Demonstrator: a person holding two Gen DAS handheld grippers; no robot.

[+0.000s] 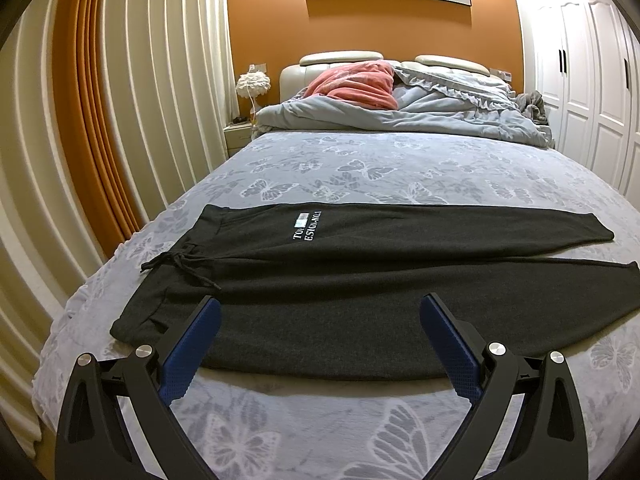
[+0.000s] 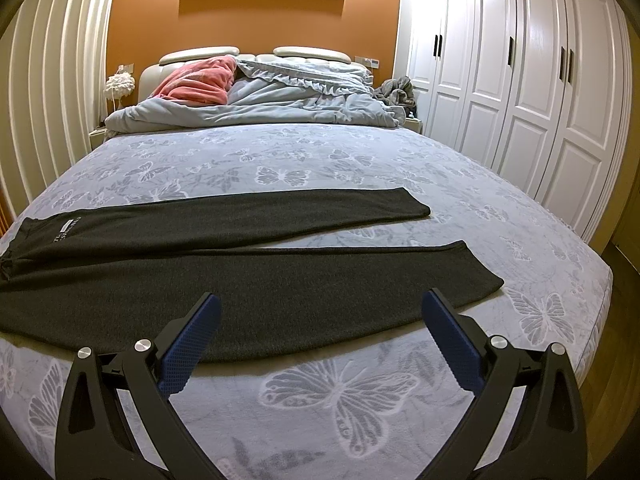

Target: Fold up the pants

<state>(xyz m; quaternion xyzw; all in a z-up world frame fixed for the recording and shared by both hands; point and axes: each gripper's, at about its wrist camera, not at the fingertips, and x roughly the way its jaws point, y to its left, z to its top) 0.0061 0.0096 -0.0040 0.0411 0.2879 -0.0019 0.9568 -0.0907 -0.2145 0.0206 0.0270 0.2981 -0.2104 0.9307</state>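
Observation:
Dark grey pants point(image 1: 340, 292) lie flat across the foot of the bed, waistband and drawstring point(image 1: 188, 264) at the left, both legs stretched to the right. White lettering point(image 1: 307, 229) marks the far leg near the waist. My left gripper point(image 1: 320, 310) hovers open above the near leg's upper part, holding nothing. In the right wrist view the same pants point(image 2: 256, 284) show their two leg ends point(image 2: 476, 268) slightly apart. My right gripper point(image 2: 320, 308) is open over the near leg's lower half, empty.
The bed has a grey butterfly-print cover point(image 1: 360, 168). A rumpled grey duvet point(image 2: 260, 108) and a pink pillow point(image 2: 196, 82) sit at the headboard. Curtains point(image 1: 100, 120) hang at the left, a white wardrobe point(image 2: 532, 80) stands at the right, wood floor point(image 2: 624, 276) beyond the bed corner.

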